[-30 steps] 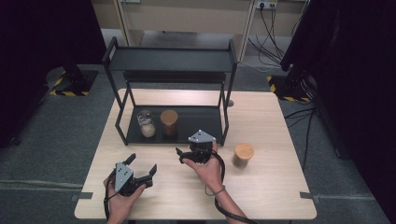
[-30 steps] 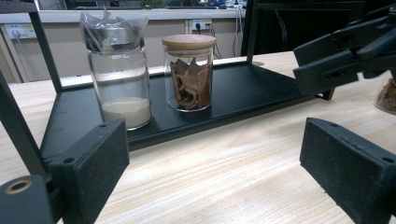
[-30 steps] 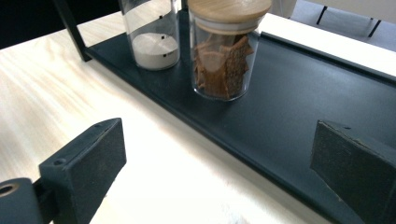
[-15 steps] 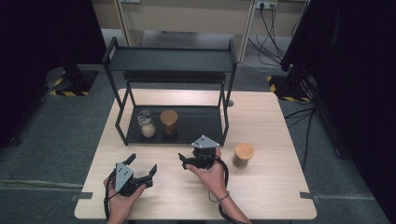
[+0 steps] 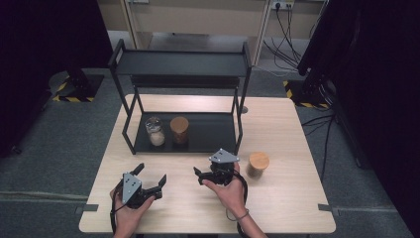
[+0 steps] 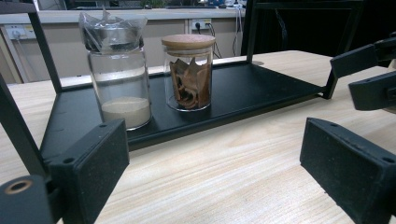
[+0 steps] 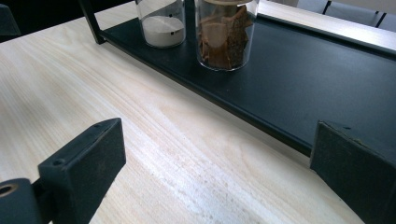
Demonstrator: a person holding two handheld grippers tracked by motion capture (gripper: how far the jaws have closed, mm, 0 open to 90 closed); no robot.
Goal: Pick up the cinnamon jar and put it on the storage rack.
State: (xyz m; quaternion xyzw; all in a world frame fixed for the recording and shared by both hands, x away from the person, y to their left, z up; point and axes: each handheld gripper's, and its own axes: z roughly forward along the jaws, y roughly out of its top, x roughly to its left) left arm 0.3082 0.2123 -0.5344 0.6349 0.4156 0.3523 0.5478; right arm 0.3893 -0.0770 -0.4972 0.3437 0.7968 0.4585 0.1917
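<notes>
Both the left gripper (image 5: 148,184) and right gripper (image 5: 214,174) hang spread and empty, so the right should swing toward three o'clock, where the cork-lidded jar (image 5: 258,164) stands, and close squarely below its lid.

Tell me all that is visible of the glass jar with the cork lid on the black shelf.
The clear round glass jar with the flat cork lid stands upright on the black metal rack's bottom tray, close beside the glass jar of white powder. It is closed and holds brown bark-like pieces. Nothing grips it.
</notes>
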